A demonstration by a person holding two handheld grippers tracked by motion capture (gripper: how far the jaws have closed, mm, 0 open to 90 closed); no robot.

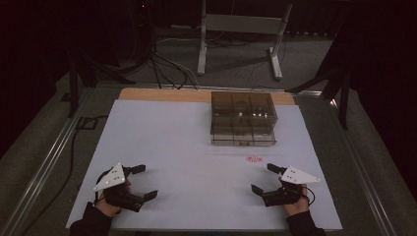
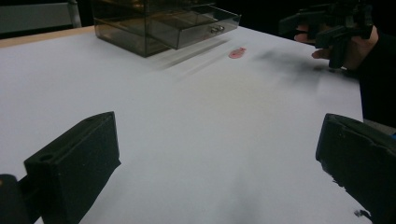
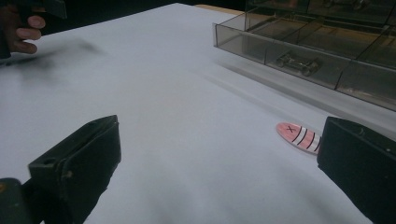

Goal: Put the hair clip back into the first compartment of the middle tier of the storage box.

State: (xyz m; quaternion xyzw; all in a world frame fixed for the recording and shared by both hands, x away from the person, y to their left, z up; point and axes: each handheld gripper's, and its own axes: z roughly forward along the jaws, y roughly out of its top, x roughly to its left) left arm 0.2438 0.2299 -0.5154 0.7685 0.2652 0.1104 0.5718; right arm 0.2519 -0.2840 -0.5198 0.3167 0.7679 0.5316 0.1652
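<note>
Overhead, the left gripper (image 1: 140,182) rests near the desk's (image 1: 187,162) near-left corner and the right gripper (image 1: 265,178) near its near-right corner, both with jaws spread and empty. A smoky clear drawer box (image 1: 243,118) stands by the far edge, right of centre, and a small pink fish-shaped piece (image 1: 254,159) lies flat in front of it, just beyond the right gripper. From the left gripper view, the box's bottom drawer (image 2: 196,25) juts out, the pink piece (image 2: 237,52) beside it. From the right gripper view, the pink piece (image 3: 299,136) lies beside the right-hand jaw, not touching it.
</note>
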